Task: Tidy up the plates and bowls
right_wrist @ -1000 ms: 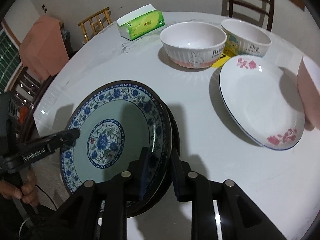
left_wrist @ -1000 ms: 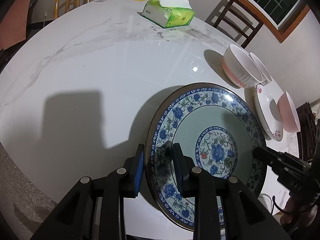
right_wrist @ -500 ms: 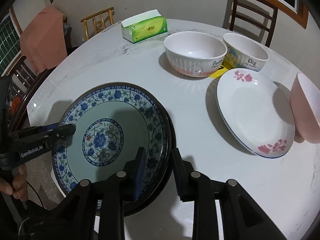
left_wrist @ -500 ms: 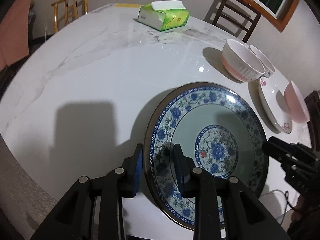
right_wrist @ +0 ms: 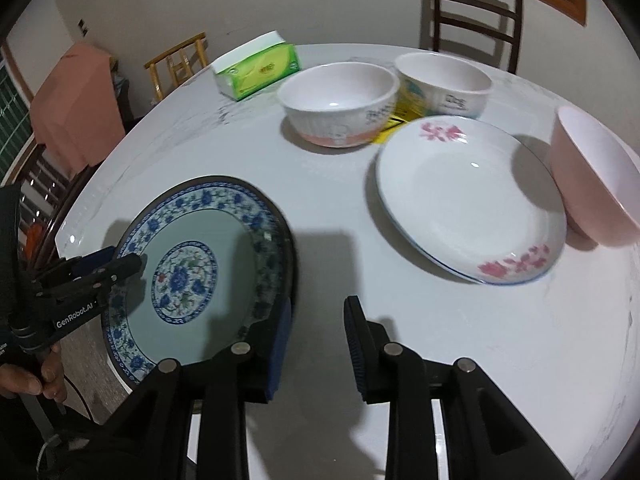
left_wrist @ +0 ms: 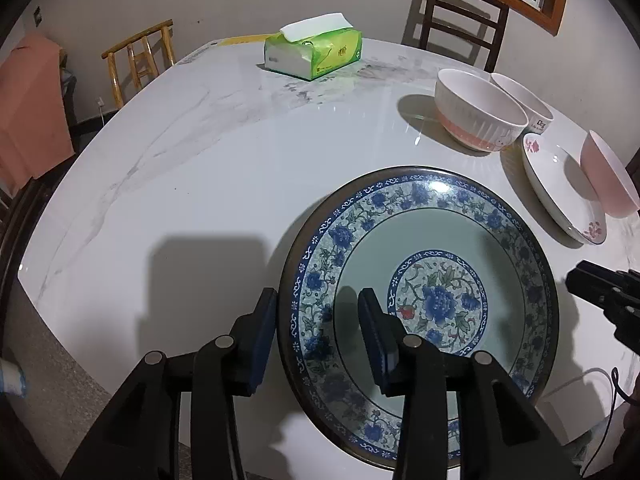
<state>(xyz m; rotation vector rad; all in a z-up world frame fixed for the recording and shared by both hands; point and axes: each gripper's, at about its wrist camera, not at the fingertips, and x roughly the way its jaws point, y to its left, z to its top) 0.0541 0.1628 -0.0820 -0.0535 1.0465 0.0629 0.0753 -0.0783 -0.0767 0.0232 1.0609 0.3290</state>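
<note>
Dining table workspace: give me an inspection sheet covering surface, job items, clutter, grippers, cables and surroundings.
Surface: round white marble table, faint smudges near the tissues.
Job's things: blue-patterned plate at the near edge; white flowered plate; rabbit bowl, lettered bowl, pink bowl, all unstacked.
Clutter: green tissue pack; yellow label by the bowls.
Grippers: left gripper jaws opening, blue-patterned plate's rim between them; right gripper open, nothing between.
Cables: thin cable off the table edge.
Surroundings: dark chair, wooden chair, pink cloth.
</note>
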